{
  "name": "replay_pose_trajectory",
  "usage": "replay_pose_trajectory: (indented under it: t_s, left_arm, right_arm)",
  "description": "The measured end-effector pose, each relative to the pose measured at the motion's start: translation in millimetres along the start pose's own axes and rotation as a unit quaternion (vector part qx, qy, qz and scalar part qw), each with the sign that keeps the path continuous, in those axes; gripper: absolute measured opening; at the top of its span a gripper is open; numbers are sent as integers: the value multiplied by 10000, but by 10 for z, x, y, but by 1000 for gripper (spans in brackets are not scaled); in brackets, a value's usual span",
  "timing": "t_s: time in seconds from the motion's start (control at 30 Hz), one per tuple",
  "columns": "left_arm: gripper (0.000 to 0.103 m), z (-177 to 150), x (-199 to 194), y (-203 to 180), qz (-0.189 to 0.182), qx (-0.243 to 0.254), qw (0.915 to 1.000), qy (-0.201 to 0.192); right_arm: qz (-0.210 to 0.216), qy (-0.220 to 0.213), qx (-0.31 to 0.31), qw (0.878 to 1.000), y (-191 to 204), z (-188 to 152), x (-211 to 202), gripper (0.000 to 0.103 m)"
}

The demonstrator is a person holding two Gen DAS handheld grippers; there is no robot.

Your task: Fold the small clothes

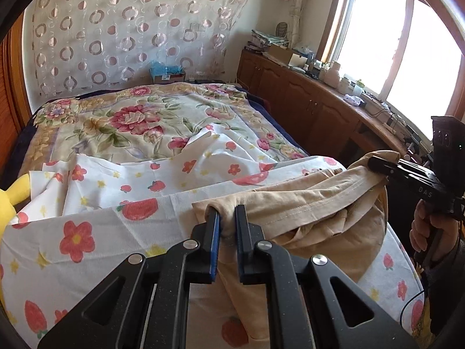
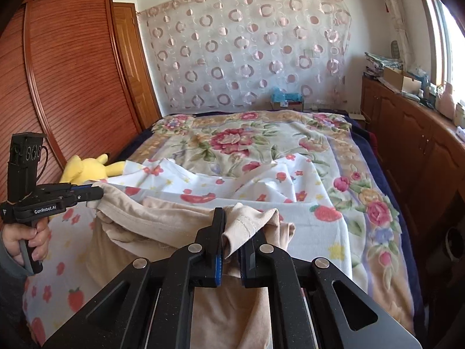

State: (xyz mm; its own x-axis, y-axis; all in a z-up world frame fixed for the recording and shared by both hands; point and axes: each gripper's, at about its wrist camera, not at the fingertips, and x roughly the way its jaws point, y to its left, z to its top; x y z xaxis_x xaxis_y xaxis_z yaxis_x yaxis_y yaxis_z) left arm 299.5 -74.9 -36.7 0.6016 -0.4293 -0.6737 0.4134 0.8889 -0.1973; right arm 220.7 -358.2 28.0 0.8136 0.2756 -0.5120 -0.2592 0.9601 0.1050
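Observation:
A beige garment (image 1: 314,203) hangs lifted over the near end of the bed, stretched between both grippers. My left gripper (image 1: 227,215) is shut on one end of its hemmed edge, with cloth bunched between the blue pads. My right gripper (image 2: 232,218) is shut on the other end; it shows in the left wrist view (image 1: 377,164) at the right, pinching the cloth. The left gripper shows in the right wrist view (image 2: 96,193) at the left. The garment (image 2: 162,224) sags between them and drapes down below.
A white sheet with strawberry and flower print (image 1: 130,174) lies rumpled on the floral bedspread (image 2: 232,142). A yellow plush toy (image 2: 87,168) sits at the left bed edge by the wooden wardrobe (image 2: 72,87). Wooden cabinets (image 1: 305,104) with clutter run under the window on the right.

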Motion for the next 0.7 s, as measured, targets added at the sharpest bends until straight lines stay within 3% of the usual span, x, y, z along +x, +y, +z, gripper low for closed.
replay_pose_trajectory:
  t_s: [0.13,0.2,0.23,0.27,0.33,0.37,0.43,0.53,0.67,0.7]
  left_arm:
    - [14,5,124,43,123,16,9999,117]
    - [23,11,86,44,107,70,9999,33]
    - [32,12,57,50,68,92,9999,-10]
    - [42,8,26,63,25,96,9999,-37]
    - [53,-39,-22,74,-88,148,9998,-20]
    - [66,-79,-17,78,-134,184,9997,61]
    - [75,-180,0,85,-179,241,9994,183]
    - [76,-244,133,67,-138,343,9985,407]
    - [76,-205,282,96,-154,224,9983,515]
    - [76,-180,313,101,-146,196,9983,520]
  right_arm:
    - [-145,-13,-74,9999,51,101,2,39]
    - [-214,-80,-102,9997,40,91,-96,46]
    - [-254,-98,-125,9996,60,49,-172,49]
    - [-273,-103,-163,9994,65,23,-214,51]
    - [-245,34,-296,9993,93,-73,-236,51]
    - [-221,173,-382,9989,111,-114,-199,51]
    - [-213,396,-512,9977,129,-170,-92,51]
    - [-148,746,-513,9958,146,-187,119,51]
    - [87,866,-383,9955,172,-45,343,51]
    - [125,886,-320,9955,173,-3,388,47]
